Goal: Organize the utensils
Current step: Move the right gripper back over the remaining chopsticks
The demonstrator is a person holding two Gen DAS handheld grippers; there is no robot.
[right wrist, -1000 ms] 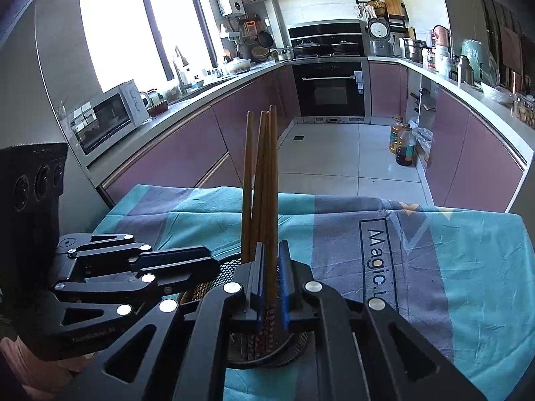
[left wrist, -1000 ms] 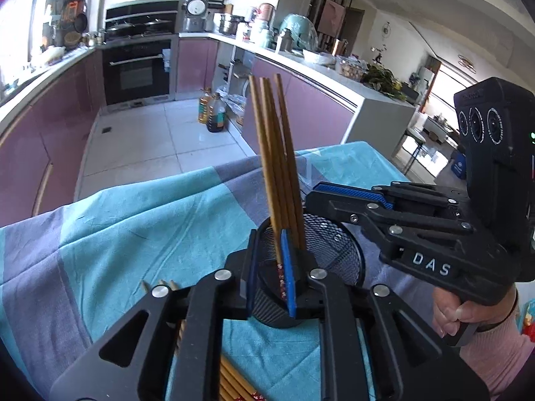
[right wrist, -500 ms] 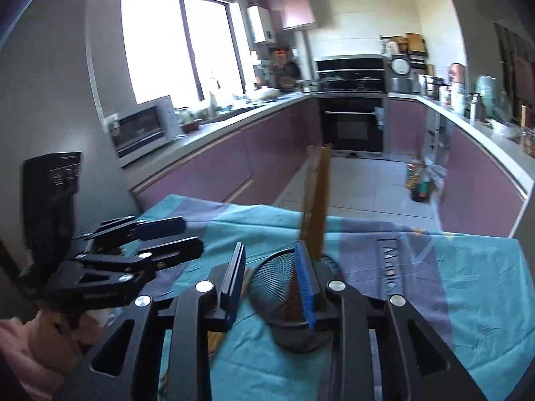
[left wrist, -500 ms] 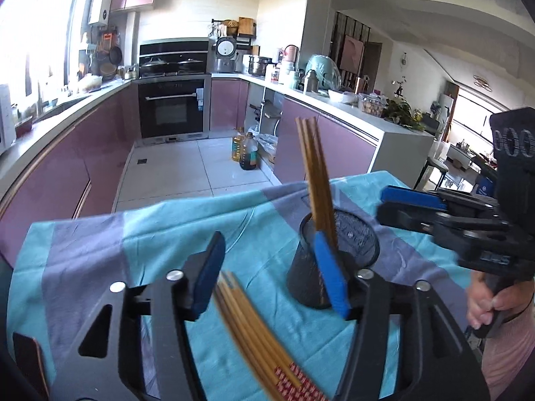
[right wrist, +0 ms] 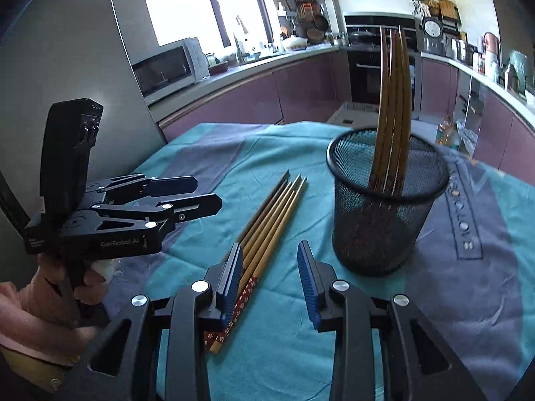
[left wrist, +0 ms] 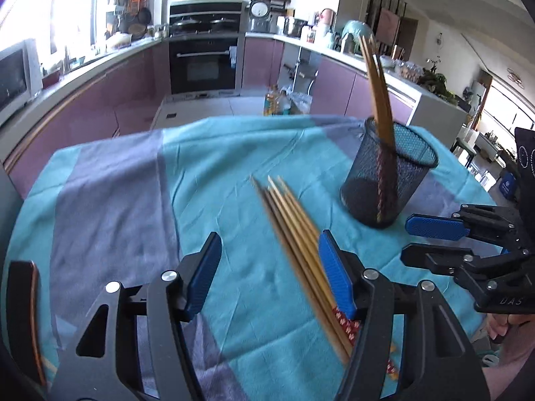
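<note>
Microwave (right wrist: 165, 67) plain from right wrist only

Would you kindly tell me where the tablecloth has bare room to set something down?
The widest bare patch of tablecloth lies left of the loose chopsticks in the left wrist view, out to the cloth's left edge. There is also room behind them, toward the kitchen. It is crowded around the mesh cup and where both grippers hover.

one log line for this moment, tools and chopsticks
left tool: opening, empty | right tool: open, empty | cup: holds some chopsticks | loose chopsticks: flat on cloth
</note>
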